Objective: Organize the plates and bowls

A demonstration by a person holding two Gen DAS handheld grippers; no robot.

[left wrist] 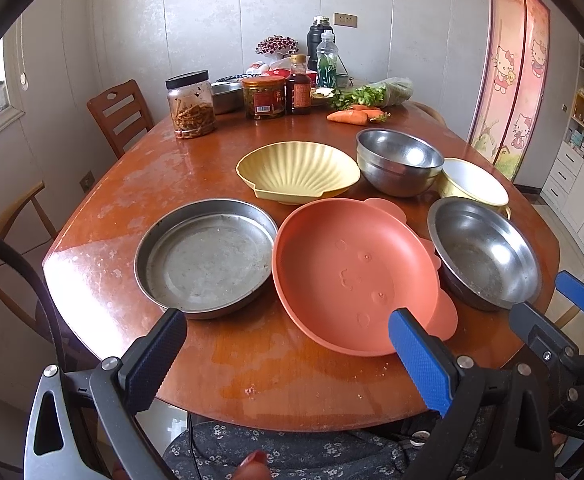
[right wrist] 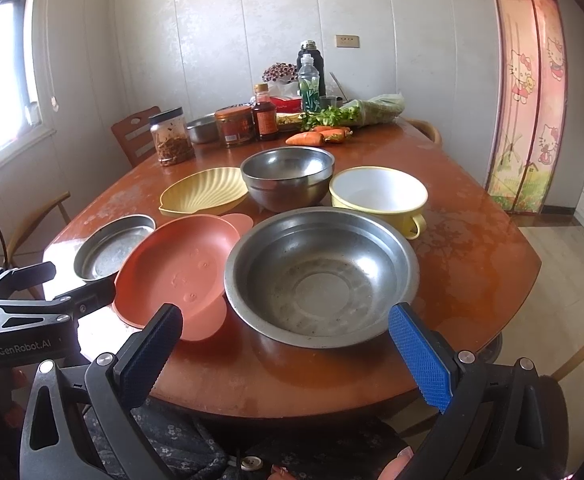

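The left gripper hangs wide open and empty at the counter's near edge, aimed between the flat steel pan and the orange plate. The right gripper is equally spread, holding nothing, facing the wide steel bowl, probably lined up for its near rim. Behind sit the yellow shell dish, two nested steel bowls and a yellow-rimmed white bowl. Everything lies spread out singly, so stacking seems not yet begun; the nested pair suggests where bowls belong.
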